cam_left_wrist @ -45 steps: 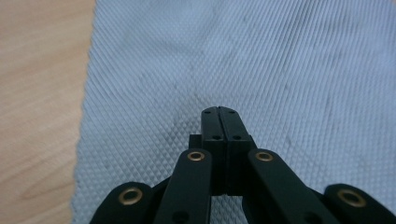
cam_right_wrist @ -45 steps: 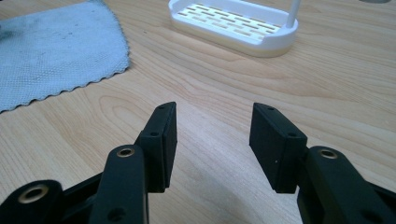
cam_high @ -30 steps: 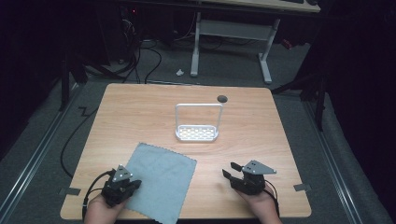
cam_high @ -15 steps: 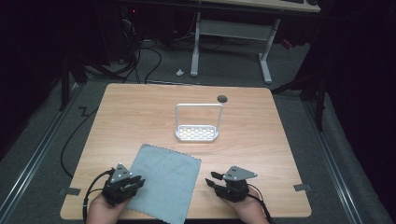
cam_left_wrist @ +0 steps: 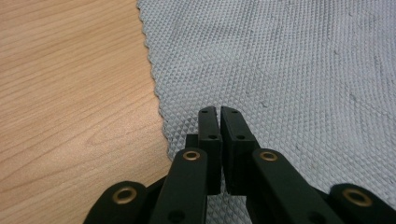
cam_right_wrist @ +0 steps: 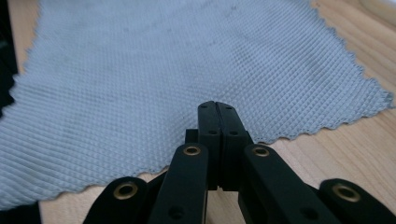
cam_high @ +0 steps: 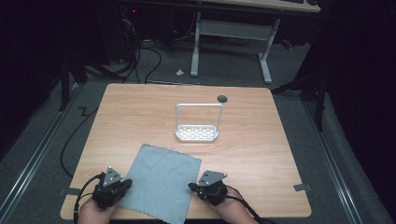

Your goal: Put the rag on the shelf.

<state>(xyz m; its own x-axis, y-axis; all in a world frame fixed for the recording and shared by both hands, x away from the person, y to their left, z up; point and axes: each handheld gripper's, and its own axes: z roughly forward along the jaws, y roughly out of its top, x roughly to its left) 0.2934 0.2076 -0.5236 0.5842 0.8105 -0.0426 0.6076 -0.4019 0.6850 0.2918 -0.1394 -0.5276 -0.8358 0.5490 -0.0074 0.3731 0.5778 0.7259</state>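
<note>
Table: bears all items listed.

Cloth: lies flat on the table at its near edge, left of centre, turned slightly askew; its near corner reaches the table's front edge.

Rack: stands upright on the table near the centre, behind the cloth and well apart from it, a little to its right.

Hole: set in the tabletop behind the rack, toward the far edge.

Left gripper: at the cloth's left edge, jaws over the cloth just inside its border.

Right gripper: at the cloth's right edge, tips at the border.

Desk frame: on the floor beyond the table.
</note>
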